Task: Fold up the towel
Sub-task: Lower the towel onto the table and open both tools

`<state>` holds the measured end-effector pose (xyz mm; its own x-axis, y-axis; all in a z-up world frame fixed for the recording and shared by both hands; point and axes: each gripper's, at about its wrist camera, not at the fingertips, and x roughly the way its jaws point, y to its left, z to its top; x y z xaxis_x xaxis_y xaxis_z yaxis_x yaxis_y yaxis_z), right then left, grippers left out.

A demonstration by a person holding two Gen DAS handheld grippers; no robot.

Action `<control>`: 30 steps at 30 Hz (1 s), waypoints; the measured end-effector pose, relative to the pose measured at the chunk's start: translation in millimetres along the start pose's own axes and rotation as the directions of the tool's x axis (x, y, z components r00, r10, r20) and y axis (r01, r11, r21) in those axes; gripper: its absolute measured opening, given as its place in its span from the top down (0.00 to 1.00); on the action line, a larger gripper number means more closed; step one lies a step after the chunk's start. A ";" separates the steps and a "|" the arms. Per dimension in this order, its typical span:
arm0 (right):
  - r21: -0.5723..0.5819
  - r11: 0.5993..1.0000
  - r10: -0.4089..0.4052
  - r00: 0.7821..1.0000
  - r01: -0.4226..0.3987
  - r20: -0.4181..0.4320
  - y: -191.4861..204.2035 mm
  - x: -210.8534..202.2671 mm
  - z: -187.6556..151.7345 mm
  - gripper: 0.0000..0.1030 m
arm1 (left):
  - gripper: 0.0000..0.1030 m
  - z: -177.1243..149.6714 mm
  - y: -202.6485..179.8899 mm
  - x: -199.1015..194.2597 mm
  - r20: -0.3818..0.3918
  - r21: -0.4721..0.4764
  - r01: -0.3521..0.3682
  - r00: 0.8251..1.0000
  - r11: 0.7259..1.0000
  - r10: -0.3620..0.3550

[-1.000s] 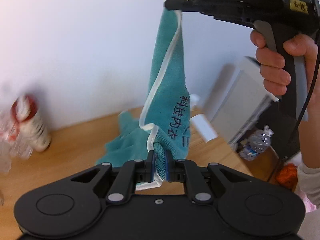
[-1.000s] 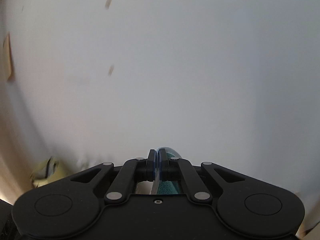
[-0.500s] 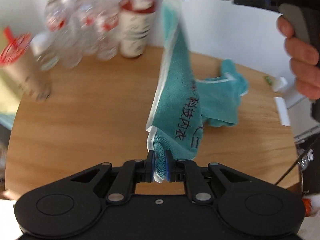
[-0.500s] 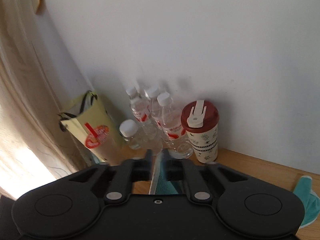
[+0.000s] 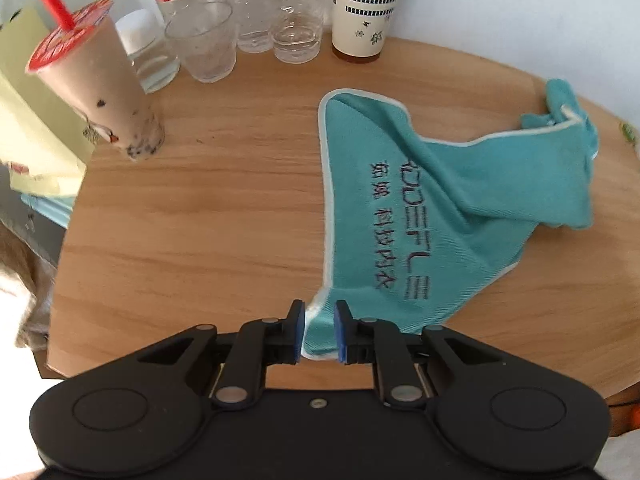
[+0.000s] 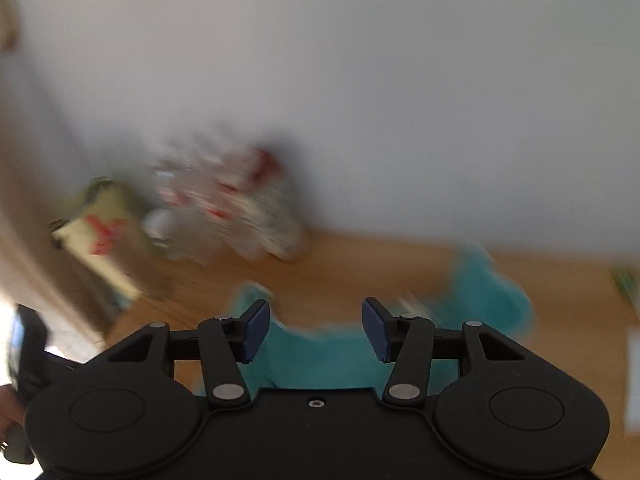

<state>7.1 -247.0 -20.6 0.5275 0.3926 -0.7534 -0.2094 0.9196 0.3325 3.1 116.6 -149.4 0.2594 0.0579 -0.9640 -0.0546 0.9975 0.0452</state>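
A: Left gripper (image 5: 319, 334) first. What's it got?

B: Nothing gripped. The jaws stand a little apart, with the near corner of the towel (image 5: 436, 216) lying loose between the pads (image 5: 297, 336).

A: And the right gripper (image 6: 315, 330)?

B: Spread wide and empty, over teal cloth. That view is badly smeared, so I can't tell whether it touches the towel.

A: Where's the towel?

B: On the table (image 5: 200, 220), part spread flat with the lettering up, the far right end rumpled in a heap. Cups (image 5: 96, 76) and bottles (image 5: 256, 4) stand well apart at the back.

A: How will it handle?

B: Light, soft and limp, I'd judge; it will sag and bunch, not hold a shape. Pinch it at the white-bound hem, a corner in each gripper, and pull the heap flat before creasing.
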 end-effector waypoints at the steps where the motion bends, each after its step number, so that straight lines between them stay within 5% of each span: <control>1: 0.033 0.999 -0.040 0.999 0.040 -0.003 -16.3 -2.5 -10.3 0.45 | 0.85 1.9 -1.5 3.3 -0.002 0.004 -0.003 1.000 1.000 0.003; 4: 0.100 0.983 -0.151 0.989 0.151 -0.002 -55.8 -9.4 -35.7 0.45 | 0.81 13.0 -11.4 14.0 -0.012 0.032 0.020 1.000 0.999 -0.019; 6: 0.121 0.969 -0.213 0.977 0.213 -0.015 -77.0 -10.4 -45.9 0.46 | 0.60 19.2 -19.6 16.5 -0.002 0.054 0.028 1.000 0.998 -0.028; 10: 0.126 0.946 -0.302 0.953 0.298 0.019 -110.4 -3.9 -51.4 0.48 | 0.60 33.3 -39.3 21.8 0.054 0.119 0.005 0.998 0.993 -0.011; 14: 0.132 0.956 -0.265 0.964 0.263 -0.003 -133.5 24.5 -34.6 0.69 | 0.60 54.9 -52.3 34.8 0.089 0.145 -0.005 0.996 0.989 -0.008; 19: 0.093 0.961 -0.258 0.965 0.261 -0.044 -144.1 80.8 -5.4 0.69 | 0.60 85.5 -60.0 52.5 0.242 0.195 -0.109 0.969 0.975 0.060; 24: 0.076 0.967 -0.235 0.968 0.242 -0.088 -148.7 124.2 12.9 0.69 | 0.59 111.7 -51.8 77.9 0.238 0.175 -0.155 0.965 0.972 0.111; 30: -0.054 0.968 -0.251 0.961 0.246 -0.115 -143.0 156.8 23.2 0.69 | 0.59 126.4 -44.0 98.3 0.204 0.210 -0.113 0.977 0.971 0.069</control>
<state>138.8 -317.4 -173.1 0.4649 0.1489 -0.8728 -0.1174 0.9874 0.1060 152.9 83.5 -213.1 0.4463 0.1337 -0.8848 0.1203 0.9708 0.2074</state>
